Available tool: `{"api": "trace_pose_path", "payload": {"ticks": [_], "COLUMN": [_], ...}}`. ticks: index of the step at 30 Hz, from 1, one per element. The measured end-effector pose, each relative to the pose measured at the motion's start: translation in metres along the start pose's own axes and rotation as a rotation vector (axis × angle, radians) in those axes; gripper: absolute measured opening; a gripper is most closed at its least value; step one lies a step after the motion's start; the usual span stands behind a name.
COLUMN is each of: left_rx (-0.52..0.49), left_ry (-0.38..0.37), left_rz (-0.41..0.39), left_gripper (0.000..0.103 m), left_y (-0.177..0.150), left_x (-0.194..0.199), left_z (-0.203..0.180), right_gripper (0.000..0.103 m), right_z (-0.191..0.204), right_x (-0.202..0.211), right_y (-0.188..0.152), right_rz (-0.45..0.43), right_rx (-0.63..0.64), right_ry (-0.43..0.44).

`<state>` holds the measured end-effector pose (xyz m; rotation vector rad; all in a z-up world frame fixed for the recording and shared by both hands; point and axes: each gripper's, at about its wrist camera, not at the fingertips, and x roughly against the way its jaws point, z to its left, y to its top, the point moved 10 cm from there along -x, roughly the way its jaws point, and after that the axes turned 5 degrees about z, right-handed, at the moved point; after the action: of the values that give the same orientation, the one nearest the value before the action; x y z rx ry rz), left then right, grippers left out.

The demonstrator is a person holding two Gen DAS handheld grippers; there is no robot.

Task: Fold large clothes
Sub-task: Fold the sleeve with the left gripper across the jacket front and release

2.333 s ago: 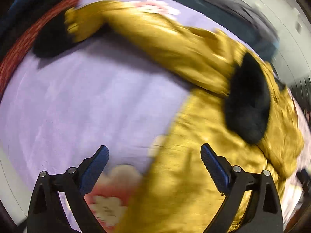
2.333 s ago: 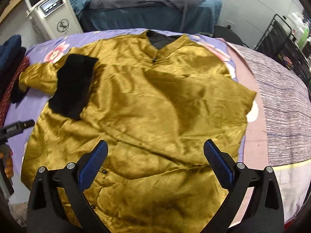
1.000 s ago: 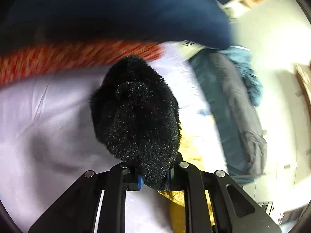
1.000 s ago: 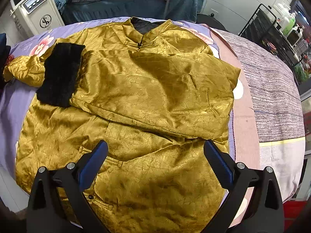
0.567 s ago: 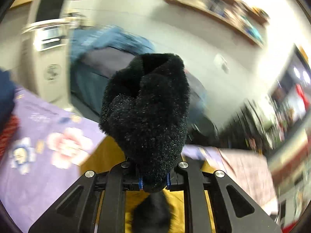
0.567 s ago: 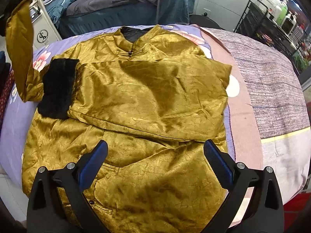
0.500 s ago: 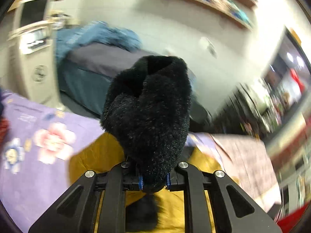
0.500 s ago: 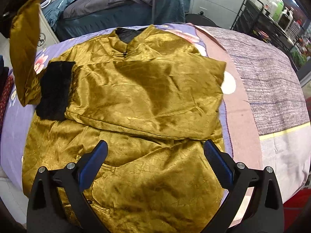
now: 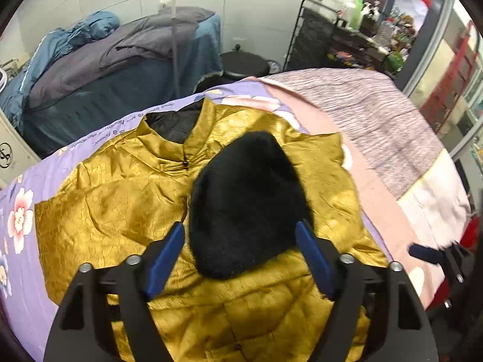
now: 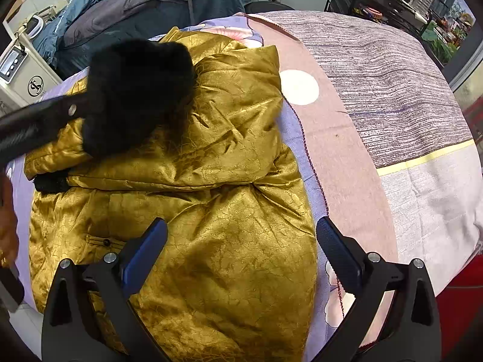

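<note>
Bed (image 10: 392,96) with a lilac floral sheet (image 9: 21,211) and a striped grey-pink blanket (image 9: 377,111) fills both views. Behind it: second bed with dark blue-grey bedding (image 9: 120,60), black wire rack of bottles (image 9: 347,24) by the wall, white machine (image 10: 18,72) at far left.

Gold satin jacket (image 10: 226,241) lies flat on the sheet, collar (image 9: 175,126) toward the far edge, black lining showing at the neck. One sleeve already lies folded across the chest.

Black fur cuff (image 9: 244,205) of the other sleeve sits on top of the jacket's chest, right of the collar button.

Left gripper (image 9: 240,256): jaws just opened, now wide, blue pads either side of the cuff. Left pad clear of the fur; right pad at the fur's edge, contact not clear, no squeeze visible.

Right gripper (image 10: 241,247): wide open, empty, hovering over the jacket's lower part near the right hem.
</note>
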<state>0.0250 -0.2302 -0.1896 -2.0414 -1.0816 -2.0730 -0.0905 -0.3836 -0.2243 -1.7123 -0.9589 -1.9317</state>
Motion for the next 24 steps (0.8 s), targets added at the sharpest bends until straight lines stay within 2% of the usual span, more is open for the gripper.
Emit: {"api": "trace_pose_path", "payload": {"ticks": [2, 6, 9, 12, 15, 18, 22, 24], "left_rx": [0.014, 0.102, 0.203, 0.322, 0.411, 0.389, 0.284, 0.270], "left_ry": [-0.012, -0.005, 0.056, 0.115, 0.167, 0.207, 0.220, 0.235], "left_rz": [-0.024, -0.017, 0.000, 0.015, 0.018, 0.024, 0.065, 0.114], "left_gripper": [0.091, 0.091, 0.091, 0.090, 0.086, 0.085, 0.085, 0.085], "left_y": [-0.007, -0.017, -0.034, -0.054, -0.064, -0.055, -0.036, -0.035], "left_x": [0.013, 0.018, 0.028, 0.033, 0.035, 0.029, 0.005, -0.013], "left_z": [0.008, 0.037, 0.086, 0.134, 0.171, 0.185, 0.180, 0.182], "right_gripper": [0.097, 0.097, 0.097, 0.097, 0.097, 0.097, 0.097, 0.097], "right_z": [0.003, 0.016, 0.033, 0.067, 0.109, 0.147, 0.170, 0.171], "right_x": [-0.001, 0.001, 0.016, 0.037, 0.040, 0.029, 0.005, -0.011], "right_y": [0.002, 0.013, 0.030, 0.052, 0.067, 0.076, 0.083, 0.083], "right_rz": [0.001, -0.024, -0.101, -0.198, -0.226, -0.213, -0.136, -0.113], "right_rx": [0.004, 0.026, 0.066, 0.181, 0.333, 0.448, 0.459, 0.478], "right_ry": [0.007, 0.026, 0.049, 0.064, 0.061, 0.062, 0.094, 0.062]}}
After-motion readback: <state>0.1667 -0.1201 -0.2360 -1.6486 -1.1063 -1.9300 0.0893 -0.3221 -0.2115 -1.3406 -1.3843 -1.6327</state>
